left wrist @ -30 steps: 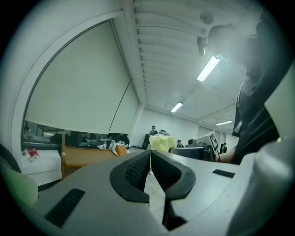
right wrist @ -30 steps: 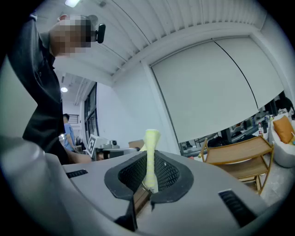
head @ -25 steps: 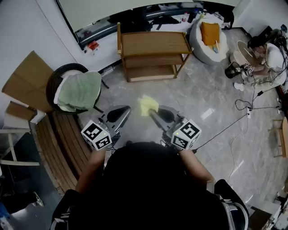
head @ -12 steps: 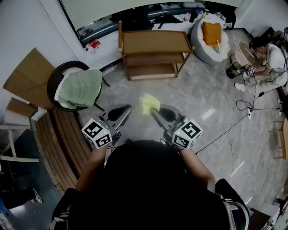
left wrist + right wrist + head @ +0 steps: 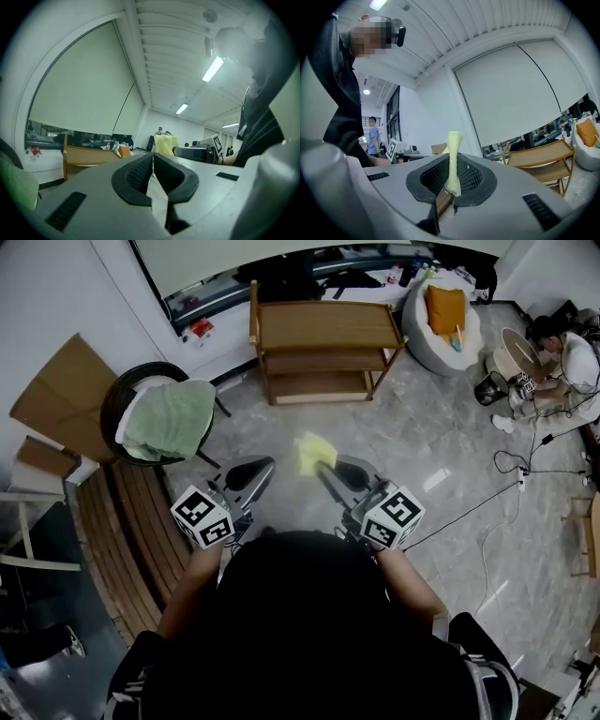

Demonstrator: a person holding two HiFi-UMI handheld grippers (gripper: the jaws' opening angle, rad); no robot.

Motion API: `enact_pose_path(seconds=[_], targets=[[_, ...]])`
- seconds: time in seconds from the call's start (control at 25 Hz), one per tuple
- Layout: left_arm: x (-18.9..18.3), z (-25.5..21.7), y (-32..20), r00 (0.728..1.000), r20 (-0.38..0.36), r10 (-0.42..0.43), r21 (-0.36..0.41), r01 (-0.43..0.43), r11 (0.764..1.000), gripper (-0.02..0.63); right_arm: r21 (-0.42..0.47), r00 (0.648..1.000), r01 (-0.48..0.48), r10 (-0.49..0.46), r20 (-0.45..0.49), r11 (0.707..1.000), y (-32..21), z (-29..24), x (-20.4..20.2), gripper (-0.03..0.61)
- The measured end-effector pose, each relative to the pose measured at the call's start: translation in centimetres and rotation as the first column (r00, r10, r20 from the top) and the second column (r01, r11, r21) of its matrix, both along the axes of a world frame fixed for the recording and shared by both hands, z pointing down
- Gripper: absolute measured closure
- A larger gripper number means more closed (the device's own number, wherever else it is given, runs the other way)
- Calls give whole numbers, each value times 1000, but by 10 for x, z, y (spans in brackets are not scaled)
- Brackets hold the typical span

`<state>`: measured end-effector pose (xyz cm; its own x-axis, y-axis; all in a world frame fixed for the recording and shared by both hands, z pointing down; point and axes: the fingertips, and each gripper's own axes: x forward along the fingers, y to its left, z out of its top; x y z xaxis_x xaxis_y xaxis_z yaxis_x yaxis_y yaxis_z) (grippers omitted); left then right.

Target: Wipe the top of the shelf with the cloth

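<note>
Off to the left, a green towel (image 5: 169,418) drapes a round chair, and near it the left gripper (image 5: 257,466) hangs over the marble floor (image 5: 441,427) with its jaws pressed together on nothing. Just to its right, the right gripper (image 5: 324,469) is clamped on the yellow cloth (image 5: 314,452), which stands up from its jaws, well apart from the wooden shelf (image 5: 323,326) standing by the wall ahead.
</note>
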<state>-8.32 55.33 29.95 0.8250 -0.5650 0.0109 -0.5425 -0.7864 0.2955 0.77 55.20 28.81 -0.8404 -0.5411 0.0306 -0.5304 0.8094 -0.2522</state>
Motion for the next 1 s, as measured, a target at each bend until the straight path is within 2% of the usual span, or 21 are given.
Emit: enact_pose_path(seconds=[0.16,0.4,0.68,1.0], targets=[[21,0,9,1000,15,-10,-17,10,1000,598,3,1000,6,-6,14,1000,8,-6,22,534],[12,8,6,1000,7,-16,-17,16,1000,598,1,1000,6,-6,-8,1000,8,4,14,534],[30,7,8,999,25,-25,-22,26,999,598,0,1000,7,-7,-10,1000,8,6,34,534],[32,9,12,999,25,-44,-36,44,998,598,-5,999,26,-26,-22,1000,7,12,37,534]])
